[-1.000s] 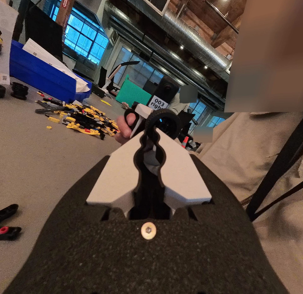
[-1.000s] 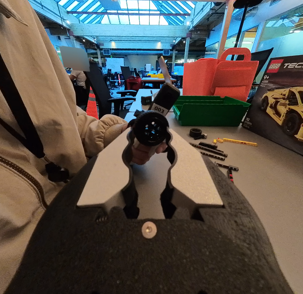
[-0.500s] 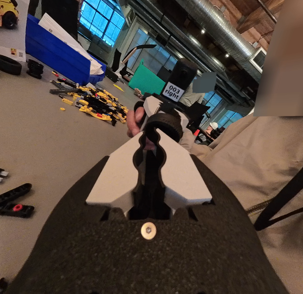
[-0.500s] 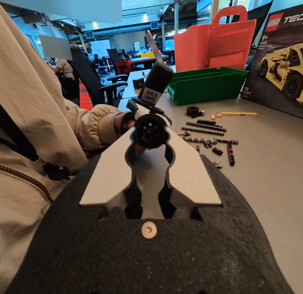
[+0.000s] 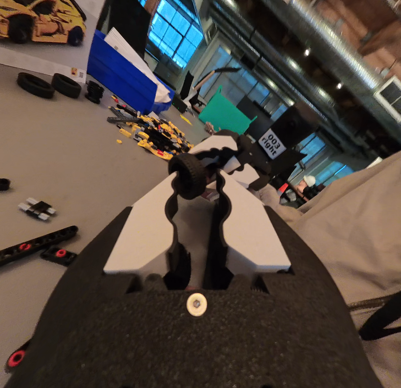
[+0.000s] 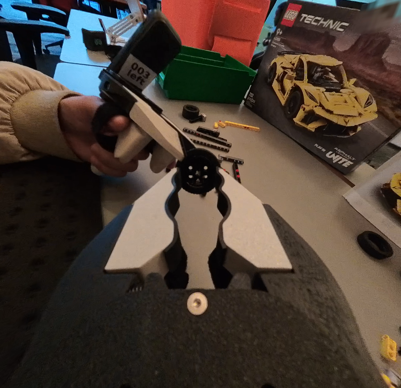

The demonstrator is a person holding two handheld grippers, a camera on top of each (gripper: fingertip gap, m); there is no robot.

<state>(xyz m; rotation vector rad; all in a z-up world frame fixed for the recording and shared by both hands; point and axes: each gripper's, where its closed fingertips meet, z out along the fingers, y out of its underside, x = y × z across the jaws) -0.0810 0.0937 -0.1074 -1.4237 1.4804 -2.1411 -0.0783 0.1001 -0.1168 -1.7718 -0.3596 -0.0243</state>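
A small black toy wheel (image 6: 197, 175) sits between the fingertips of my right gripper (image 6: 197, 176), which is shut on it above the grey table (image 6: 293, 204). My left gripper (image 6: 173, 160), held in a hand, comes in from the upper left, and its upper fingertip touches the top of the wheel. In the left wrist view, my left gripper (image 5: 196, 178) has its fingers apart. The wheel (image 5: 188, 178) is at their tips, close to the left finger. The right gripper (image 5: 208, 160) holds it from the far side.
A green bin (image 6: 206, 78), an orange bag (image 6: 214, 20) and a box with a yellow car (image 6: 325, 85) stand behind. Black beams (image 6: 206, 137) and a loose tyre (image 6: 374, 244) lie on the table. A blue bin (image 5: 121, 78), two tyres (image 5: 34, 87) and a parts pile (image 5: 156, 137) lie left.
My left gripper's fingers have spread apart; they were nearly closed before. Both grippers have tilted down toward the table. The right gripper keeps its hold on the wheel.
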